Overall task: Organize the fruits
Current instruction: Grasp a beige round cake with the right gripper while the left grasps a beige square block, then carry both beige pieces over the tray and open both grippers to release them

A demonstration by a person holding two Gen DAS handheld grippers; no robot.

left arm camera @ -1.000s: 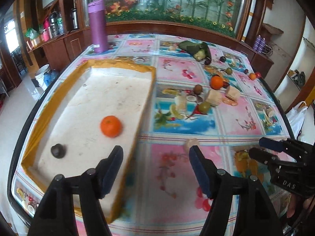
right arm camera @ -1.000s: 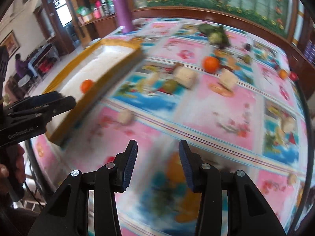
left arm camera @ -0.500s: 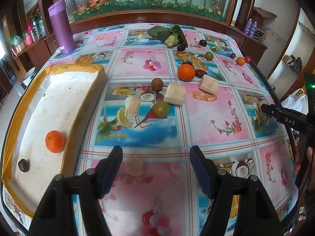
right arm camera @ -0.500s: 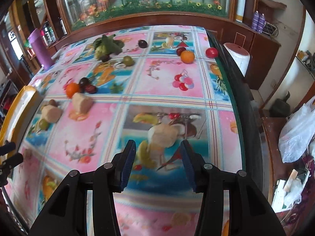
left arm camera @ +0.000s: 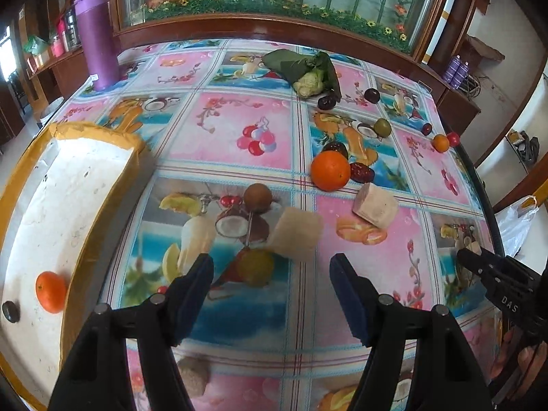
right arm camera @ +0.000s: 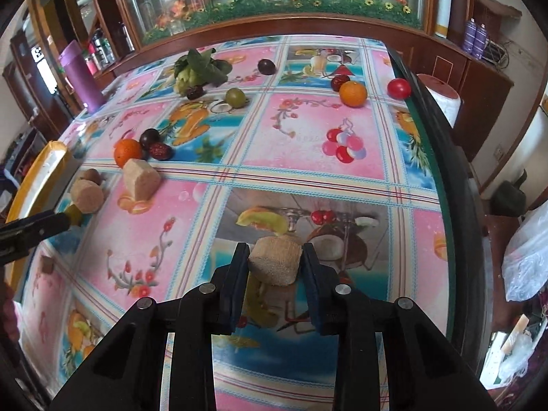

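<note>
Left wrist view: left hand-held gripper (left arm camera: 270,294) pitched down over desk (left arm camera: 239,130), jaws apart, empty, lined up on yellow-green fruit (left arm camera: 255,267) ahead. White tray (left arm camera: 68,185) at left edge holds small orange (left arm camera: 50,291); presumably collection spot.

Right wrist view: right hand-held gripper (right arm camera: 274,274) just closed, clamped on tan cylinder piece (right arm camera: 275,264) near right edge, angled down, ready for lift.

Fruit-print table (left arm camera: 239,130), scattered fruits (left arm camera: 329,170), tray (left arm camera: 68,205)

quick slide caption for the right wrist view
Right gripper closes on a tan chunk on the fruit-print tablecloth, loose fruit scattered beyond.
</note>
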